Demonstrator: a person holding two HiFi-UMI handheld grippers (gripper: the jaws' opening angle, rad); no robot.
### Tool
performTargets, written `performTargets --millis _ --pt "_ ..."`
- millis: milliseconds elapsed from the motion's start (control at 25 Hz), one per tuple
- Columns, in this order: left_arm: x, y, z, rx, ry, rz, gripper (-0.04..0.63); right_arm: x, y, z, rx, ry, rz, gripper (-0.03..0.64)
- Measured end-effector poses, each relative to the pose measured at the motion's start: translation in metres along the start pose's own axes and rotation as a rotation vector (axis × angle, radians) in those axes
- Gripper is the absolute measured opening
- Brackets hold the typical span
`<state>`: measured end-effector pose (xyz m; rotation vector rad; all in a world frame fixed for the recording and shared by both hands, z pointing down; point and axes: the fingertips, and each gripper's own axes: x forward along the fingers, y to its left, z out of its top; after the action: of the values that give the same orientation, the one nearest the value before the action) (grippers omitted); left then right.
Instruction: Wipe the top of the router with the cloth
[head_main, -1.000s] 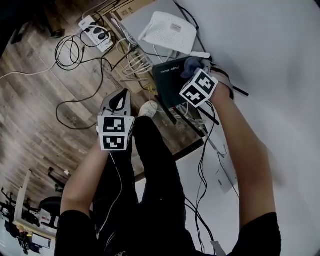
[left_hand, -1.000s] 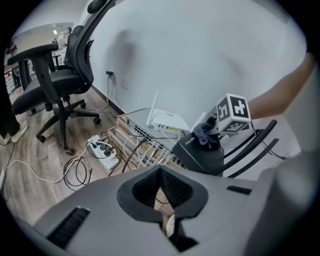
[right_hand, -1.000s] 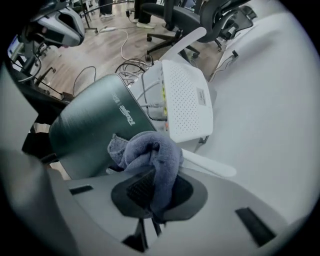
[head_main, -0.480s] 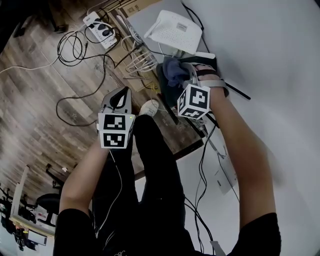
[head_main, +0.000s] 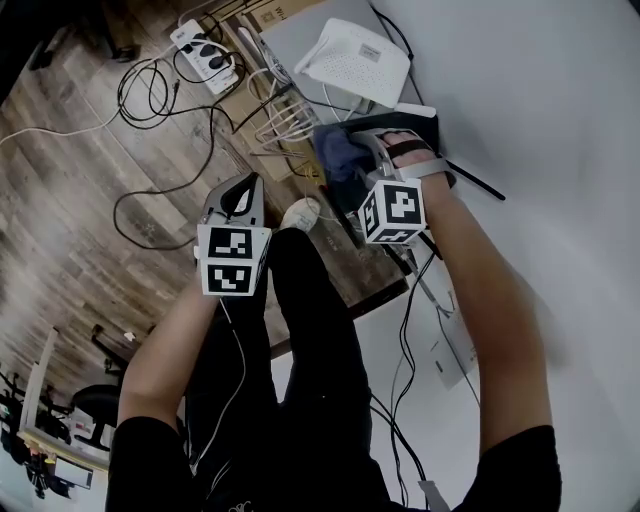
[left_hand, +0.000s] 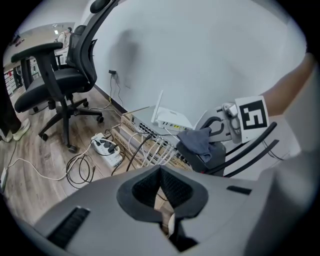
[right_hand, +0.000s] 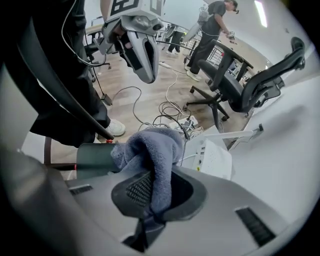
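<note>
A white power strip (head_main: 203, 52) with black cords lies far left on the brown wooden floor (head_main: 70, 190). A black office chair (left_hand: 54, 82) stands on that floor too.

Next comes the left gripper (head_main: 240, 197). It hangs in the air over the floor, well apart from the routers. Its own view shows its jaws pressed together with nothing between them. Just beside it is a white shoe (head_main: 298, 213) on the person's foot.

Then comes the soft blue-grey cloth (right_hand: 150, 145). It is bunched up and lies on top of the dark green box-shaped router (right_hand: 95, 157), touching it. The router sits low by the wall, near flat boxes (left_hand: 145, 131) with many white cables plugged in.

The right gripper (head_main: 365, 165) is right over the dark router. Its jaws are pinching the cloth, and a fold of cloth runs down between the two dark pads (right_hand: 136, 189).

A little further back sits a flat white router (head_main: 355, 60) with small holes on top and one thin antenna up. It is near the dark router but not touching the cloth.

On the far right is a plain white wall (head_main: 540, 120).
</note>
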<state>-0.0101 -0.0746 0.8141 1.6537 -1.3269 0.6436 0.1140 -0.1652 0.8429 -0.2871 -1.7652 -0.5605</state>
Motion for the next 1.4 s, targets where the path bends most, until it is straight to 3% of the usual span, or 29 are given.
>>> performTargets --millis 240,560,920,1200,1400 --pt "0.001 0.000 0.002 -0.003 0.002 -0.006 -0.002 -0.009 0.030 -0.014 0.004 -0.001 0.107 0.020" --pt "0.006 -0.001 0.000 0.002 0.016 -0.014 -0.002 -0.012 0.027 -0.055 0.081 0.020 0.074 0.020" --pt "0.011 0.001 0.002 0.001 0.023 -0.009 -0.002 -0.014 0.017 -0.149 0.190 0.386 0.071 0.020" --pt "0.015 -0.002 0.002 0.016 0.026 -0.016 -0.002 -0.018 0.015 -0.198 0.239 0.598 0.041 0.020" --pt "0.015 -0.003 -0.003 0.008 0.033 -0.013 -0.002 -0.021 0.026 -0.211 0.273 0.713 0.118 0.020"
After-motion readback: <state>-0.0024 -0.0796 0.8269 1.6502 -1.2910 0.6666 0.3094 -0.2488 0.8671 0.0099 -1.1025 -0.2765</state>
